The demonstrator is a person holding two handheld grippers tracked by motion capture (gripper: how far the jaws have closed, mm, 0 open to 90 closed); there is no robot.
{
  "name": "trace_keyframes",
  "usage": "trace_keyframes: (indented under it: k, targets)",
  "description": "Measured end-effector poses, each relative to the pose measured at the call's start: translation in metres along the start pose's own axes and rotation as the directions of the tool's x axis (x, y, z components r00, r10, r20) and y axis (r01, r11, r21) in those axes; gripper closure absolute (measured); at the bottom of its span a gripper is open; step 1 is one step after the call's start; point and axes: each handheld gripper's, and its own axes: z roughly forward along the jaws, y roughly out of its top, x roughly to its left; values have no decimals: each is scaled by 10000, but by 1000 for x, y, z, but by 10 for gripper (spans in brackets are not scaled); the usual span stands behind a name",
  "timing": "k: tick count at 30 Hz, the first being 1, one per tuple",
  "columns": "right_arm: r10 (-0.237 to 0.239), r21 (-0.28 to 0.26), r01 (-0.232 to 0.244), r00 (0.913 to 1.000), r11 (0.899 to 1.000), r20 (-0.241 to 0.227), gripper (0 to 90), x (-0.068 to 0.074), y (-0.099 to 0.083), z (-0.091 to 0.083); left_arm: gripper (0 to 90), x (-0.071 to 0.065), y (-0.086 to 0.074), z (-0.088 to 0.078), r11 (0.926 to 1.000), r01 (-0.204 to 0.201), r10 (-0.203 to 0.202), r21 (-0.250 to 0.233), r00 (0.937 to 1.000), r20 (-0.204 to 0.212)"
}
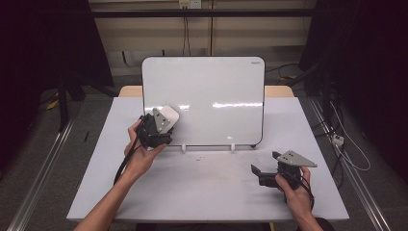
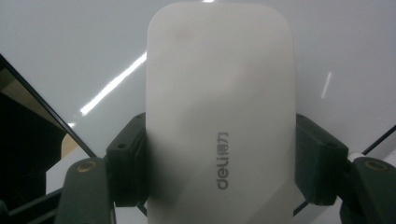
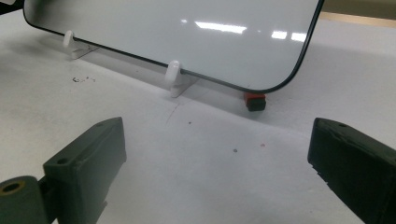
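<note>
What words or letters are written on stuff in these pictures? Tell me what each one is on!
"deli", with small characters after it too blurred to read: printed in grey on the white eraser clamped in the left hand-held gripper.
A small dark mark in the top right corner of the whiteboard: too small to read.
There is no other writing; the whiteboard's face is blank.

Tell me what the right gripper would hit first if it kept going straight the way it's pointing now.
Probably the bare table first, since the open right gripper looks slightly down. Beyond that is the whiteboard's lower edge by its white stand clip and a small red and black piece. Depth is hard to judge.
</note>
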Motion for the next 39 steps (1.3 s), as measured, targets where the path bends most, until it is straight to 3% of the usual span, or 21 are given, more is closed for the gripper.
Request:
trace_keyframes:
  k: [4, 13, 19, 32, 37, 39]
  targets:
    - [25, 9, -25, 10000, 10000, 12, 42, 0, 0, 0, 312, -3, 0, 2, 9994, -332, 333, 81, 9994, -123]
    - [33, 17, -33, 10000, 10000, 9, 42, 0, 0, 0, 312, -2, -6, 14, 9979, -474, 486, 438, 9985, -261]
    - [59, 15, -59, 10000, 10000, 9, 42, 0, 0, 1, 310, -3, -6, 14, 9981, -480, 491, 398, 9985, -262]
    - [70, 45, -70, 10000, 10000, -51, 42, 0, 0, 1, 308, -3, -7, 15, 9986, -403, 414, 348, 9987, -301]
    - [70, 52, -70, 10000, 10000, -34, 42, 0, 0, 1, 298, 0, -8, 13, 9998, -143, 144, 171, 9999, -26]
    - [49, 49, -49, 10000, 10000, -36, 41, 0, 0, 1, 256, 0, -8, 13, 9998, 88, -92, 174, 9997, 229]
